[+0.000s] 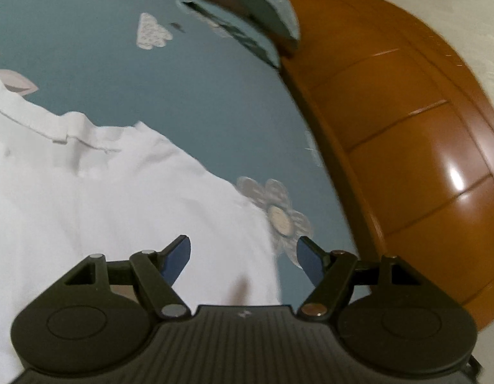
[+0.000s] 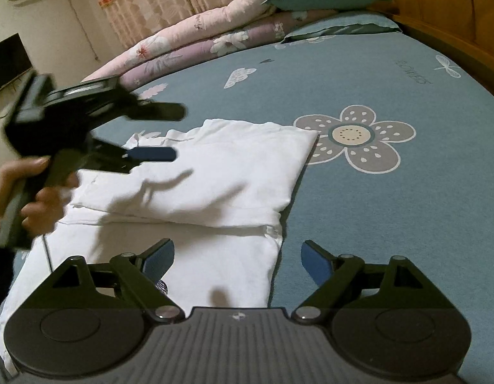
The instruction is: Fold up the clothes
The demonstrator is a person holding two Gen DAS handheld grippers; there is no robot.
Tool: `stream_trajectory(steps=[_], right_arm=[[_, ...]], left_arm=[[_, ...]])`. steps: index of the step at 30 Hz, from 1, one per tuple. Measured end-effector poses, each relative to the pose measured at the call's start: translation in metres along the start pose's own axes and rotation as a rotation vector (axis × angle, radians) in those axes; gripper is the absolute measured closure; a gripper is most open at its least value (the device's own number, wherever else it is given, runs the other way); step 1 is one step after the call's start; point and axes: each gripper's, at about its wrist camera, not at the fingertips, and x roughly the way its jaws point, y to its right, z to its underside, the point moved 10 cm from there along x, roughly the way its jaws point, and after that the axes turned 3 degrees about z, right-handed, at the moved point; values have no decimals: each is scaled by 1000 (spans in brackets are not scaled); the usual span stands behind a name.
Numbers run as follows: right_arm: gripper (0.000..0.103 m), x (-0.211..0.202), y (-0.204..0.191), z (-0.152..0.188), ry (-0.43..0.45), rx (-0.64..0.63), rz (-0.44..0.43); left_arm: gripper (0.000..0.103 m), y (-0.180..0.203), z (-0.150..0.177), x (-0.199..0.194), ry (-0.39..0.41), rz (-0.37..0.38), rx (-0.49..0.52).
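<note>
White shirt (image 2: 195,188) folded on the bed (image 2: 391,211), both tools spread and empty
Right tool (image 2: 237,260) hovers over the shirt's near edge; left tool (image 2: 157,134) hangs above its far-left part, its hand (image 2: 38,198) blurred. The shirt's left end is cut off. The sheet reads "FLOWERS"

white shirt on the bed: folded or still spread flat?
Partly folded. In the right wrist view the white shirt has its upper part doubled over the lower, leaving a layered edge across it. Neither gripper holds it.
</note>
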Motion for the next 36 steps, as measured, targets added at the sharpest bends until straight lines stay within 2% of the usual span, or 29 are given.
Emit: stream_trajectory(steps=[3,6,9,13,17,20,23,26,29,32,36], right_arm=[[11,0,0,0,-2,-4,3],[11,0,2,-2,2,5,8],[11,-2,3,-5,16,21,4],[11,-2,2,-8,25,26,-2],[10,3,-1,-8,18,23,2],[10,8,-2,-8,10,20,6],[10,12,-3,-9,5,18,7],[11,14,-4,-8,1,10,9],[10,15,-4,-8,-1,10,12],[10,13,-5,-9,8,14,9],[10,12,-8,-9,12,4,8]], left_arm=[[31,-22,-6,19,-3,-63,-12],[31,-25,-17,7,26,-73,-42],[30,-14,-40,-15,84,-55,14],[28,-27,-57,-38,103,-119,25],[28,-58,-52,-24,56,-175,-24],[28,-75,-53,-10,53,-195,-37],[27,-77,-64,-6,93,-176,-29],[29,-82,-81,-8,131,-240,-21],[28,-72,-86,-24,154,-193,-19],[26,-66,-76,-42,135,-166,9],[26,-92,-61,-45,68,-243,-1]])
